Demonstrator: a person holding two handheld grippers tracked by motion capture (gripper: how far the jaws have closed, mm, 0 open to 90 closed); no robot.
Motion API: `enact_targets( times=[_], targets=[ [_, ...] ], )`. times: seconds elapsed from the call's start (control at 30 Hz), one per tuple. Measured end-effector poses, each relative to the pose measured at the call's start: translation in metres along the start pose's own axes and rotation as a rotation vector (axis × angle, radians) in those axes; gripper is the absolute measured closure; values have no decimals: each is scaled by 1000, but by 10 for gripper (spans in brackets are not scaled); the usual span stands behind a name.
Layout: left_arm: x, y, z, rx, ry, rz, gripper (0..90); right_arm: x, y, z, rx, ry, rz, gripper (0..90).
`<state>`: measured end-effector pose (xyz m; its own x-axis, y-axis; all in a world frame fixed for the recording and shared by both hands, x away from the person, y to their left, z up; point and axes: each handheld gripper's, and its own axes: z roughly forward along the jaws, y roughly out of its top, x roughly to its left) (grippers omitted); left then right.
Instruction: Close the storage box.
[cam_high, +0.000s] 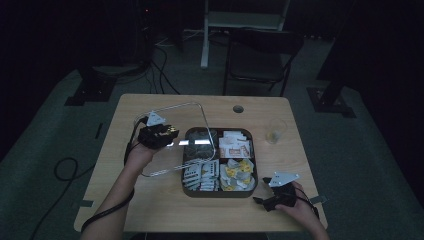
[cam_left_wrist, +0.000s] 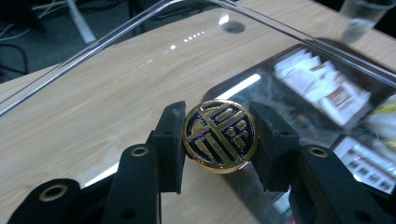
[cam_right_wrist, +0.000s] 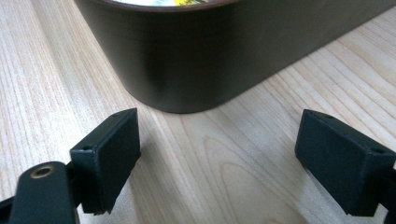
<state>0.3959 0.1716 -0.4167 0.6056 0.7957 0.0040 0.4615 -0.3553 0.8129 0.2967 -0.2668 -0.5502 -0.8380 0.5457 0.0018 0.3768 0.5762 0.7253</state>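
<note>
Gold knob (cam_left_wrist: 220, 136) pinched between left gripper (cam_high: 170, 135) jaws, clear lid (cam_high: 172, 137) lifted and tilted, lying left of the tray (cam_high: 218, 192) it covered. Right gripper (cam_high: 265, 197), jaws spread and empty, rests on surface (cam_high: 150, 205) beside tray's near right corner.

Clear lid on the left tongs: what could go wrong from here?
1. The left tongs pinch only the round gold knob of the clear plastic lid, so the tilted lid might swing or slip.
2. Its lower edge hangs over the dark brown compartment tray and could knock the white sachets.
</note>
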Motion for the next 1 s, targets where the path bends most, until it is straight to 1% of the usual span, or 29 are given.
enact_targets(
  times=[0.17, 0.3, 0.4, 0.57, 0.7, 0.83, 1.0],
  targets=[
    [-13, 5, 8, 8, -27, 22, 597, 0, 0, 0, 0, 0, 0, 137],
    [-25, 9, 13, 3, -55, 28, 597, 0, 0, 0, 0, 0, 0, 137],
    [-34, 13, 17, 8, -64, 48, 597, 0, 0, 0, 0, 0, 0, 137],
    [-47, 18, 23, 10, -88, 53, 597, 0, 0, 0, 0, 0, 0, 137],
    [-57, 20, 29, 6, -100, 68, 597, 0, 0, 0, 0, 0, 0, 137],
    [-66, 21, 35, 18, -117, 94, 597, 0, 0, 0, 0, 0, 0, 137],
    [-79, 22, 44, 31, -140, 112, 597, 0, 0, 0, 0, 0, 0, 137]
  ],
)
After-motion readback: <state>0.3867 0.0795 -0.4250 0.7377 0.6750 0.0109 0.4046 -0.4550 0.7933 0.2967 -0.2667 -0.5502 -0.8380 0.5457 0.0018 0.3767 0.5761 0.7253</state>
